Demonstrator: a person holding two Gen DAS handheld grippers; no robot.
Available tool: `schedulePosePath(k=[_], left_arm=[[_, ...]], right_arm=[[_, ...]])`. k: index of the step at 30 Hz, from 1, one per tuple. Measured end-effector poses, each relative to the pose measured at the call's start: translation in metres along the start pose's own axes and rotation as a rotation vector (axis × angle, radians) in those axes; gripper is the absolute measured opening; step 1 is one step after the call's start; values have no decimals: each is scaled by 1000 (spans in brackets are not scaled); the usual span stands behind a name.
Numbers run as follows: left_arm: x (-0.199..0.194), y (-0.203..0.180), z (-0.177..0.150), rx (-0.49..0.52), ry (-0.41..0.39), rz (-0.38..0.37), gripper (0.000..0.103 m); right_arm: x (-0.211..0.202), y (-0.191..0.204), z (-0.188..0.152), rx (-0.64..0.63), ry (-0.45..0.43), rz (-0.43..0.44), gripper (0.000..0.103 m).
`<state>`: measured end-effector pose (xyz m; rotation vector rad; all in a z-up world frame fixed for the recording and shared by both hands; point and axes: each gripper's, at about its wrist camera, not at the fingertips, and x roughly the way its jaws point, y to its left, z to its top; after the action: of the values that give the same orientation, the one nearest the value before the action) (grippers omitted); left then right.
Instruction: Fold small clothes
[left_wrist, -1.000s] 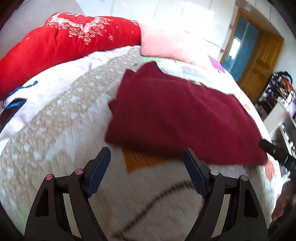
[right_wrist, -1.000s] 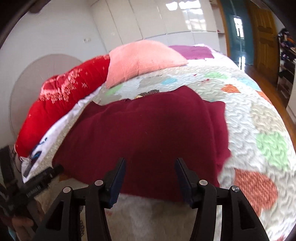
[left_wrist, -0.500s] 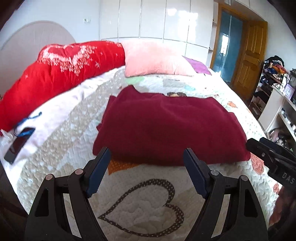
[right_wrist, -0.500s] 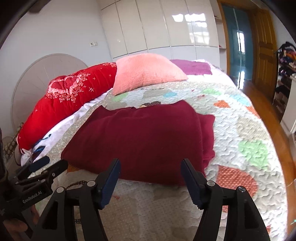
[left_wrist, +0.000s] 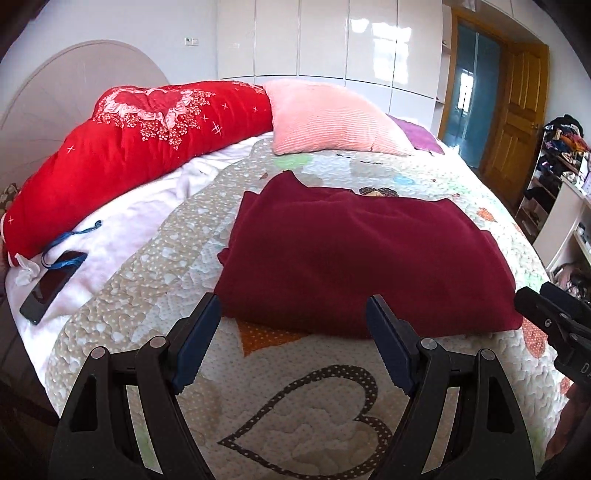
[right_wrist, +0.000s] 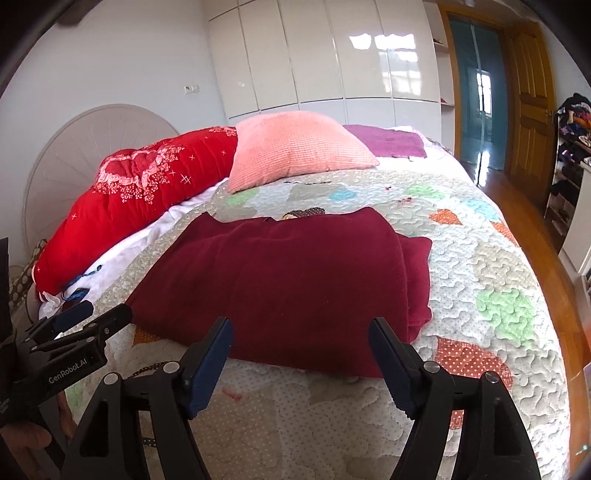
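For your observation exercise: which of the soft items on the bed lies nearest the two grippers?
The dark maroon garment, flat on the quilt; both pillows sit farther back.

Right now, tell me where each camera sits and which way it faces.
Left wrist: on the left gripper, open, facing the maroon garment and headboard; right gripper at its right edge.
Right wrist: on the right gripper, open, facing the same garment; left gripper at its left edge.
Shared: garment, pink pillow, red bolster.

I can read "GenRobot.AI" in white on the black body of the left tool (right_wrist: 79, 332), at eight o'clock in my right wrist view. On the right tool (left_wrist: 554, 325) (at four o'clock in the left wrist view) only "D" shows.
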<state>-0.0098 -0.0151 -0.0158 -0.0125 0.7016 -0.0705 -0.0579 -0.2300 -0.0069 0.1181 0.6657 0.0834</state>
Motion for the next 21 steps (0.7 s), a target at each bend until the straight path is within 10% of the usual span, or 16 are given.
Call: schedulePosePath(k=[21], left_arm=[[7, -5, -5, 16, 13, 1, 81]], right_arm=[[5, -5, -2, 12, 18, 16, 76]])
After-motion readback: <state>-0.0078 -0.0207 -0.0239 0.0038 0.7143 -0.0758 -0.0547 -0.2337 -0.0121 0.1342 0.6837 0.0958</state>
